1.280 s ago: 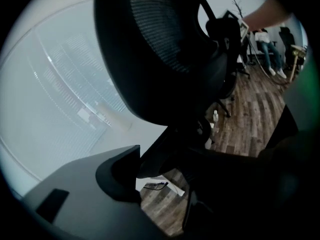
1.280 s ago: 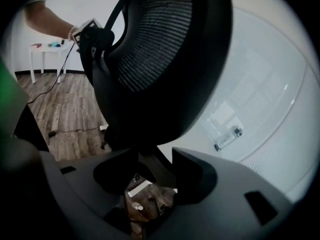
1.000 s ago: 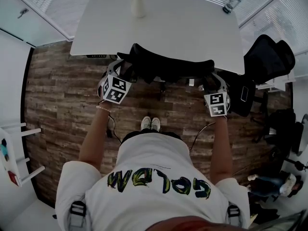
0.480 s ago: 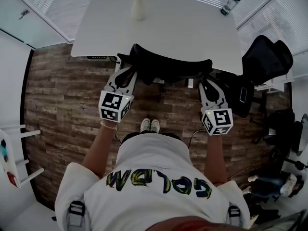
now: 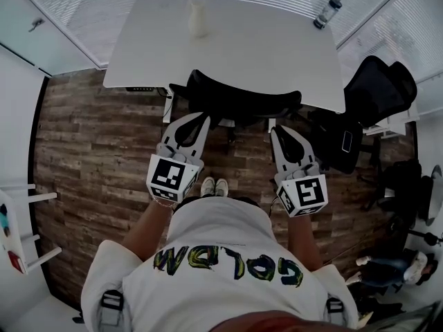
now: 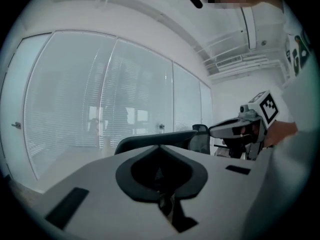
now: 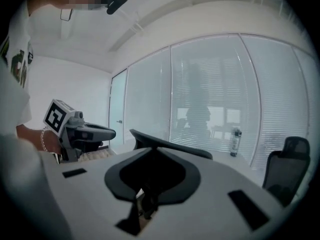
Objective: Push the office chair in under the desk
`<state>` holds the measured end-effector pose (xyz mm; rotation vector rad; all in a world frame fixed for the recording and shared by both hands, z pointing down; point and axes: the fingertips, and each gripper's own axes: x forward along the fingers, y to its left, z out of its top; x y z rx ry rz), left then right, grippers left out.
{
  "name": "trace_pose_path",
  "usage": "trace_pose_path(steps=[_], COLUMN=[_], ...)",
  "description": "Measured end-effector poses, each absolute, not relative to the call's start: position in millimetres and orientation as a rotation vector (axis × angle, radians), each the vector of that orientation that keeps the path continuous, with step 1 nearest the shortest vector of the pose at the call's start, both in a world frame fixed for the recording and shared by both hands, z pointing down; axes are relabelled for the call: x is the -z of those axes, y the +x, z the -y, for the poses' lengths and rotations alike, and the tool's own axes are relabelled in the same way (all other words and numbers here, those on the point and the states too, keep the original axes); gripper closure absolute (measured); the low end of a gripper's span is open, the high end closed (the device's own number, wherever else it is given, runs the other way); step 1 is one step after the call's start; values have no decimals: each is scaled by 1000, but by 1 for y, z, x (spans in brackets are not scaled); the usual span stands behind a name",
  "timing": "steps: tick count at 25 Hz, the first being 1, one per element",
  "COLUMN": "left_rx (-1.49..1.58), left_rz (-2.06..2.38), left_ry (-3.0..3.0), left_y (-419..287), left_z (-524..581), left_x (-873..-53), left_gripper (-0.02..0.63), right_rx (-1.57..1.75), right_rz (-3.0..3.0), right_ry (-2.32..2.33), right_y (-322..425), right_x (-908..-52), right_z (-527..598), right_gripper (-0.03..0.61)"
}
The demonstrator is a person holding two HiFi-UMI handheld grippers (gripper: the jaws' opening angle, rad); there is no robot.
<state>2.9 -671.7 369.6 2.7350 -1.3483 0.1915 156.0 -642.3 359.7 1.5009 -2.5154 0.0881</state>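
Observation:
The black office chair [image 5: 235, 99] stands at the near edge of the white desk [image 5: 277, 54], its seat hidden under the top and only the curved backrest showing. My left gripper [image 5: 203, 118] hangs just short of the backrest's left end, shut and empty. My right gripper [image 5: 275, 130] hangs short of the right end; its jaws are closing, the tips meet and nothing is between them. The backrest [image 6: 155, 138] rises beyond the left gripper [image 6: 159, 146] in the left gripper view. In the right gripper view the right gripper [image 7: 152, 148] faces the backrest [image 7: 172, 147].
A clear bottle [image 5: 327, 12] stands at the desk's far right corner and a white cup [image 5: 199, 18] at its far middle. A second black chair [image 5: 377, 88] sits to the right. Glass walls with blinds lie behind the desk. The person's shoes [image 5: 216, 185] are on the wood floor.
Both grippers have let go of the chair's backrest and drawn back toward the person, and their jaws have closed. The chair stays at the desk.

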Motion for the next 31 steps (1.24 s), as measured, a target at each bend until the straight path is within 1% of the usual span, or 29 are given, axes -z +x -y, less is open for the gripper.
trace_pose_path(steps=[8, 31], left_rx=[-144, -166], left_rz=[1325, 1338], left_ry=[2729, 2732], left_y=[12, 15], left_z=[665, 668], left_x=[-356, -351], left_gripper=[603, 603], right_rx=[-42, -9], right_rz=[2555, 2566], right_ry=[1492, 1467], right_y=[141, 130], right_x=[-336, -326], right_z=[636, 644], right_gripper=[557, 561])
